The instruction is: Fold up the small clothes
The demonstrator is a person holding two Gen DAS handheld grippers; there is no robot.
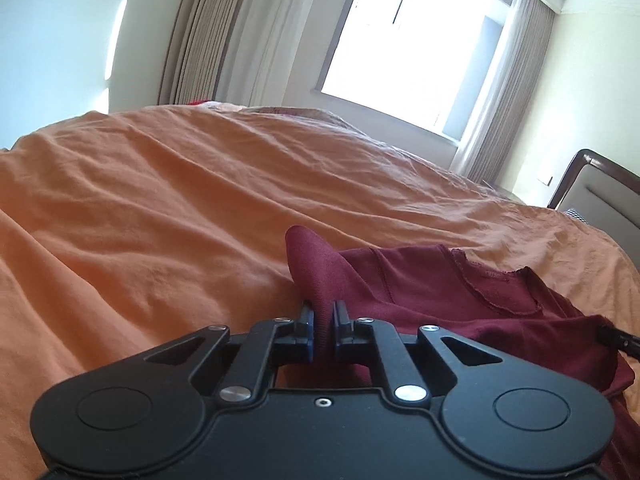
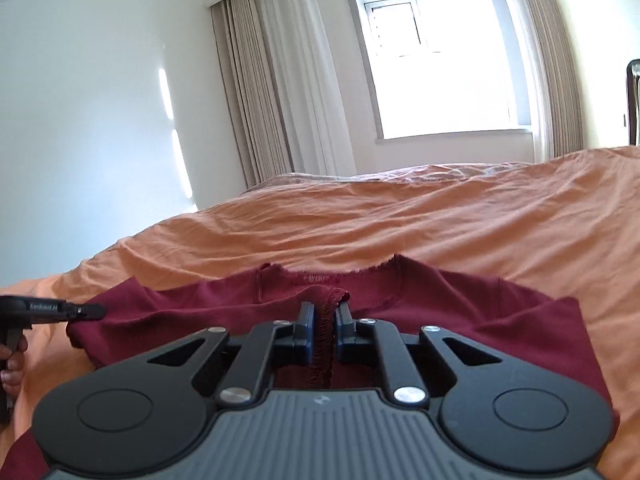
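Left gripper [image 1: 322, 312], fingers drawn close together and pinching a raised fold of the maroon garment [image 1: 460, 292]; the pinched cloth stands up in a soft peak between the blue pads [image 1: 307, 328] and falls away toward the garment's body. Right gripper [image 2: 323, 314], likewise narrowed onto the same garment, clamps a stitched edge, apparently a hem or the neckline's near edge, with the seam running lengthwise between its fingers. The garment lies spread on the orange bedcover [image 1: 160, 200], its neckline [image 2: 320, 278] turned toward the far side of the bed and a sleeve reaching toward the left gripper, whose tip enters the right wrist view at the left edge. Beyond the bed: pleated curtains [image 2: 256, 92], a bright window [image 2: 436, 64], and a headboard [image 1: 600, 192] at the right. Judged from its drape and fine wrinkling, the fabric is light, limp knit, unlikely to hold a crease unaided and liable to sag between two holds. Seams and hemmed edges appear the firmer places to take hold; a pinch on a single layer mid-panel would probably stretch or slip. The soft, rumpled bedcover may drag on the cloth.
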